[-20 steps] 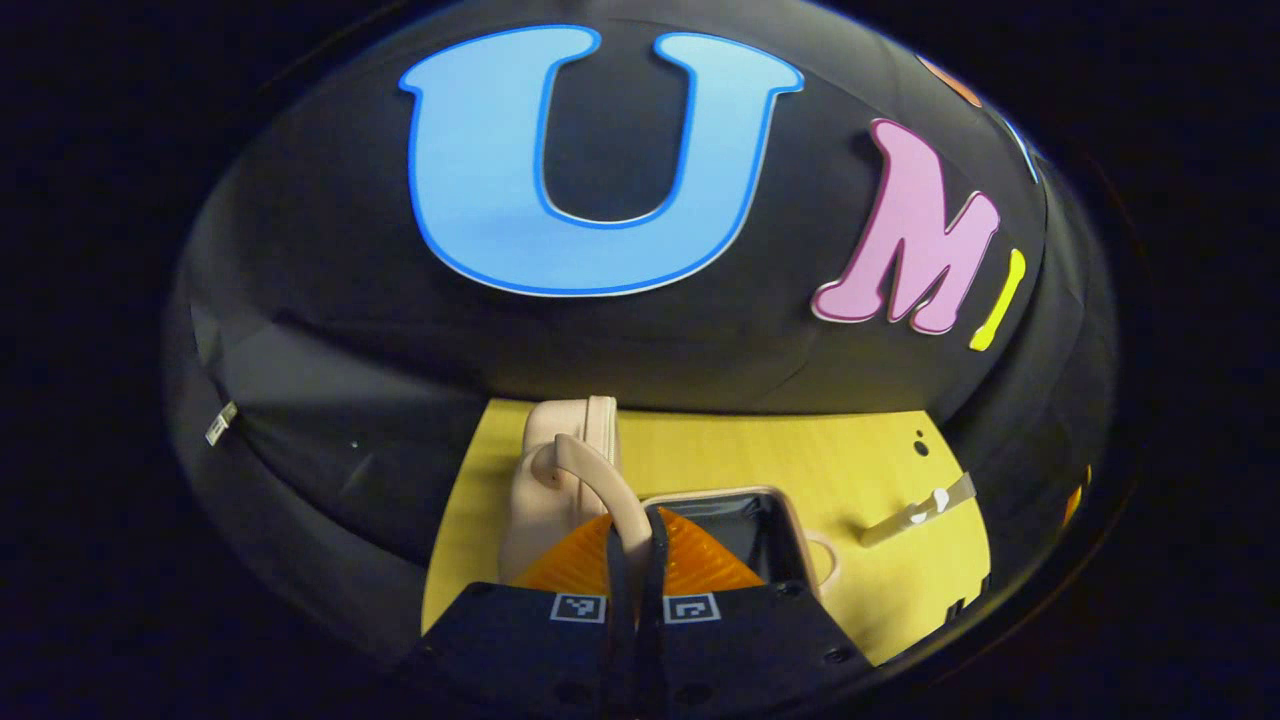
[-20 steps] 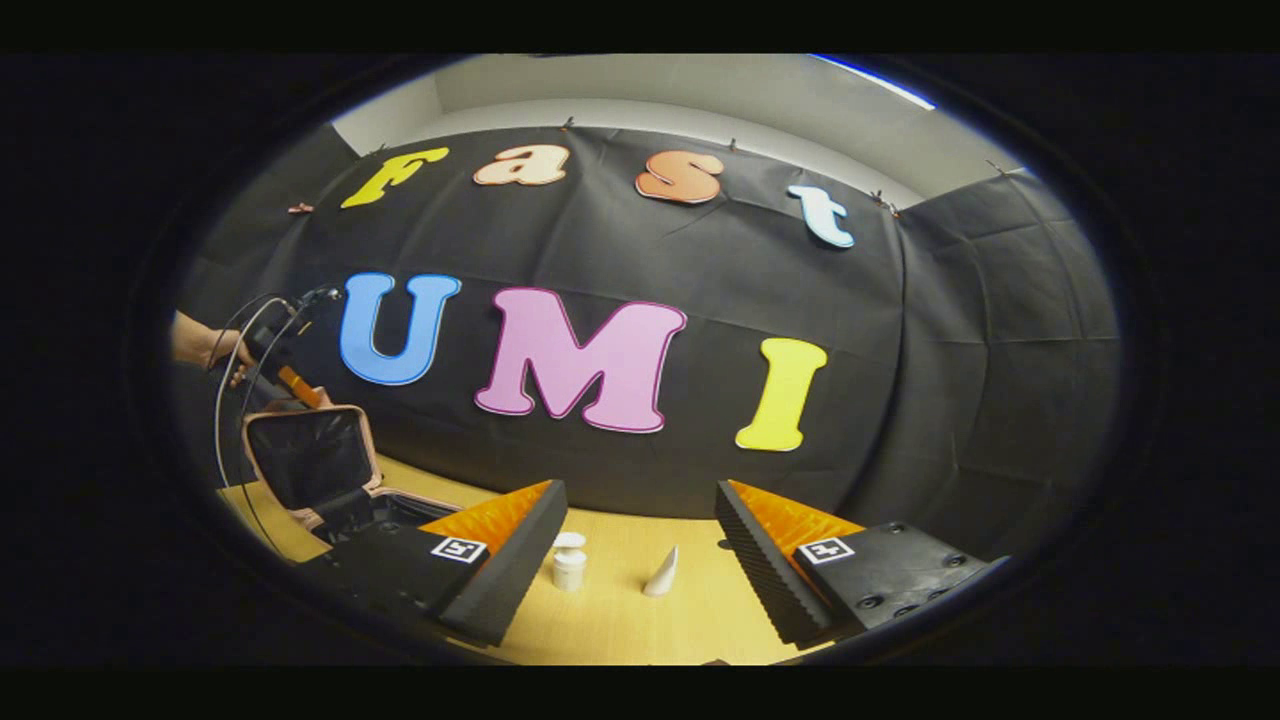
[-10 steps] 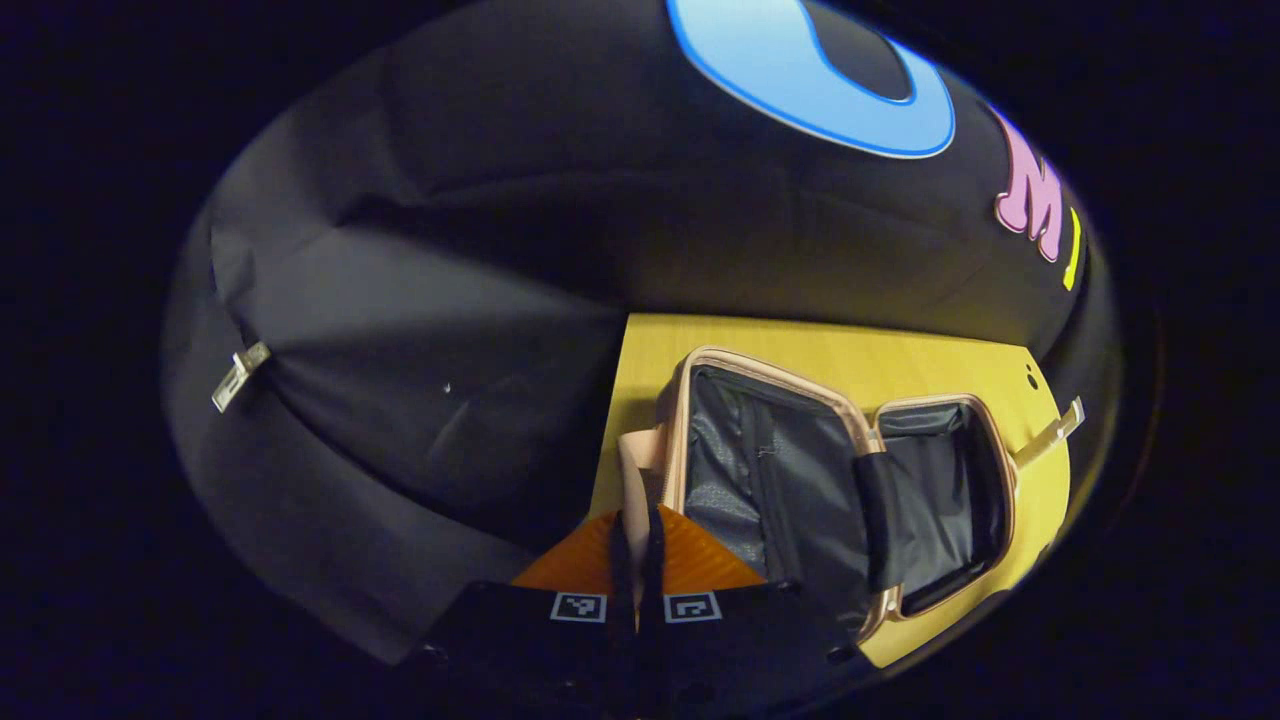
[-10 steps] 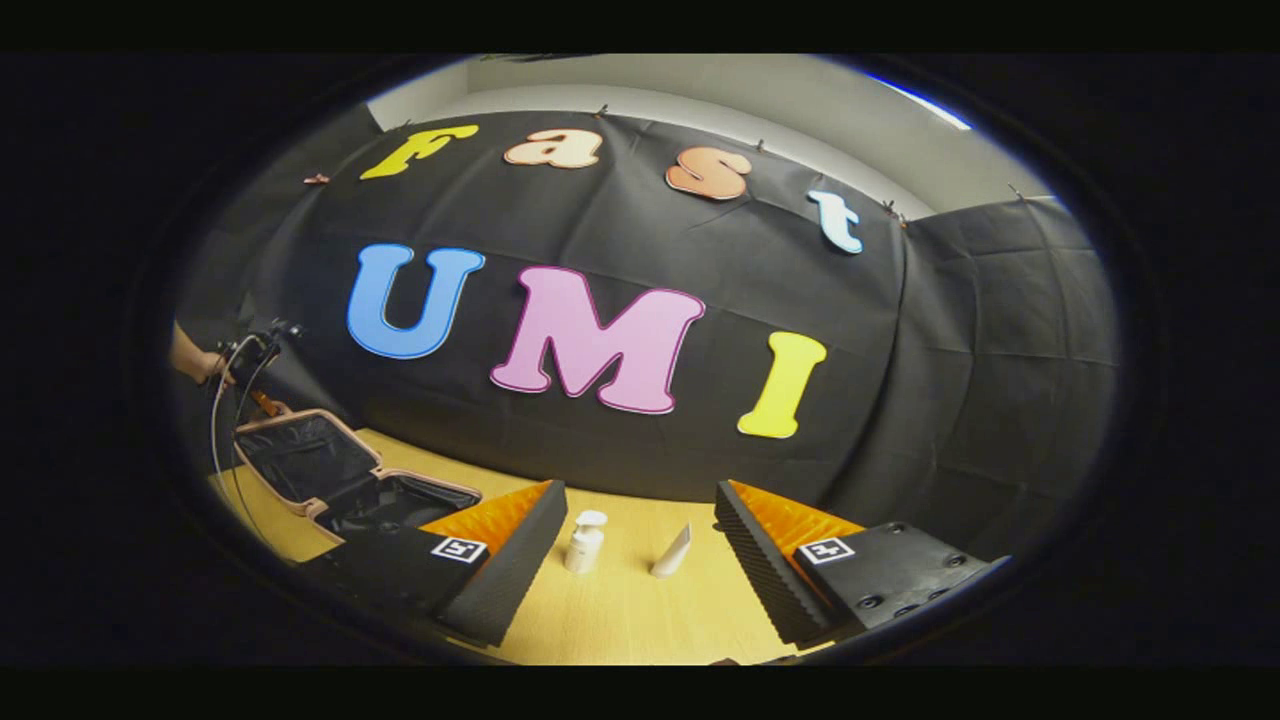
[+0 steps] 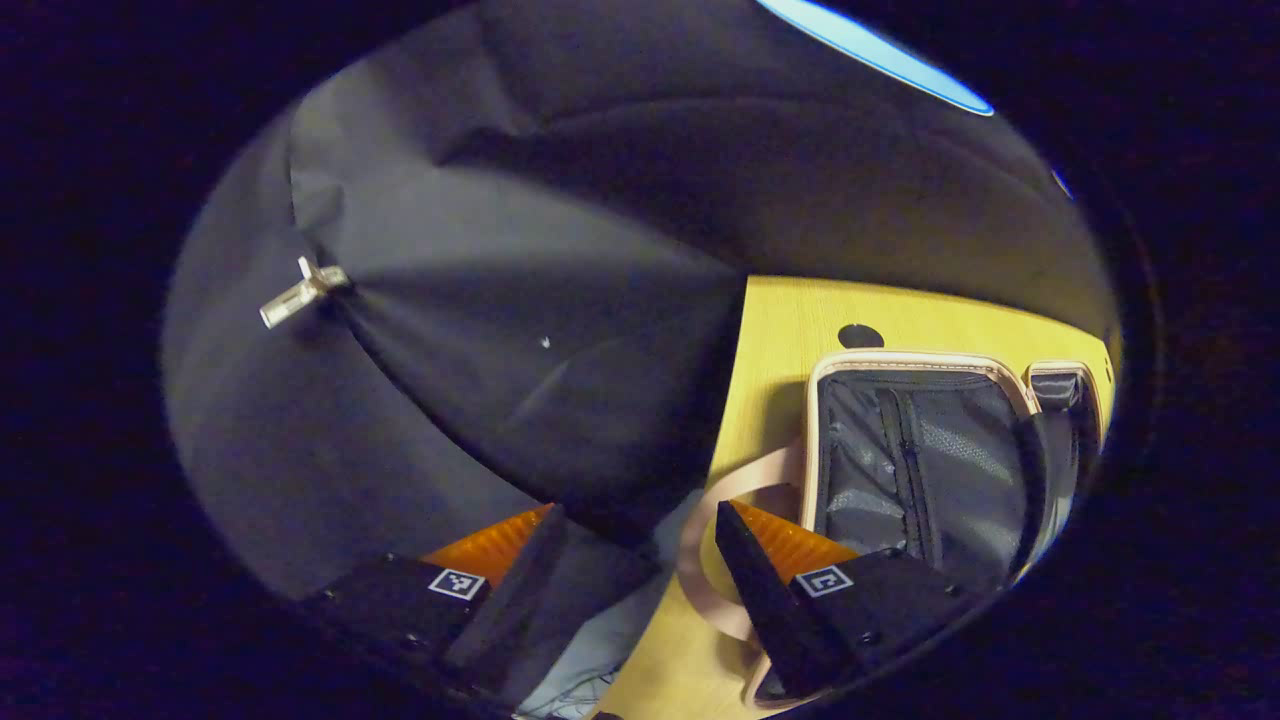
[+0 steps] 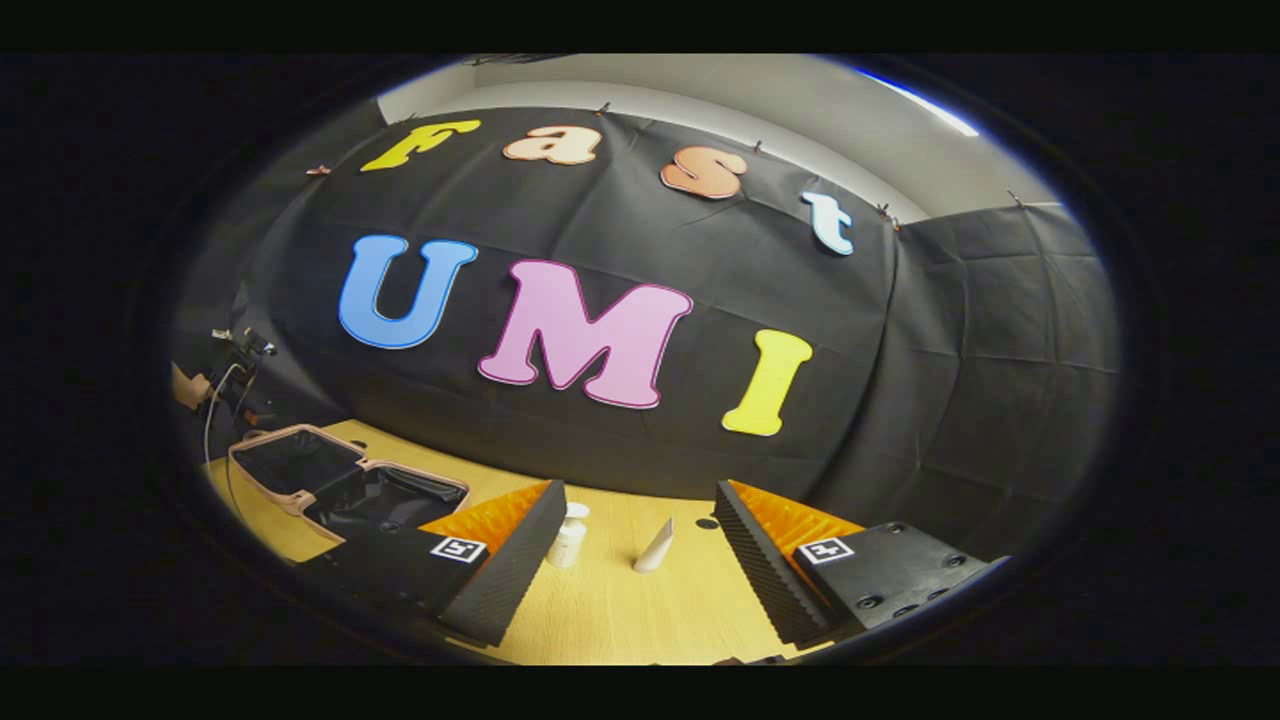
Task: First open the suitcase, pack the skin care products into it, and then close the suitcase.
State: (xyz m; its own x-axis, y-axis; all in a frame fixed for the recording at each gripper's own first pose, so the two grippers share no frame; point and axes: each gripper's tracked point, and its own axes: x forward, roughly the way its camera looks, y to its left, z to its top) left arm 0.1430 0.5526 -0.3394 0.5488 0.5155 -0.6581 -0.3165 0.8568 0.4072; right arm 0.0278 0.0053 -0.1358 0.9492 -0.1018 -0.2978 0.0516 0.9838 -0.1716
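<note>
The pink suitcase point(image 5: 930, 460) lies open flat on the wooden table, its dark lined halves facing up; it also sits far left as the suitcase point(image 6: 330, 480) in the right gripper view. My left gripper point(image 5: 630, 585) is open at the suitcase's left end, and the pink handle point(image 5: 700, 540) curves loose between its fingers. My right gripper point(image 6: 635, 555) stands open above the table. Ahead of it stand a small white pump bottle point(image 6: 568, 535) and a white tube point(image 6: 655, 545). A hand point(image 6: 190, 388) holds the left gripper at the far left.
The wooden table point(image 6: 620, 610) runs up to the black cloth wall. A round hole point(image 5: 860, 335) lies in the tabletop behind the suitcase. A metal clip point(image 5: 300, 292) pins the cloth on the left. The table's left edge point(image 5: 730, 400) drops off beside the suitcase.
The suitcase lid swung from upright down flat onto the table. My left gripper, shut on the handle before, has opened and let it go. The right gripper barely moved.
</note>
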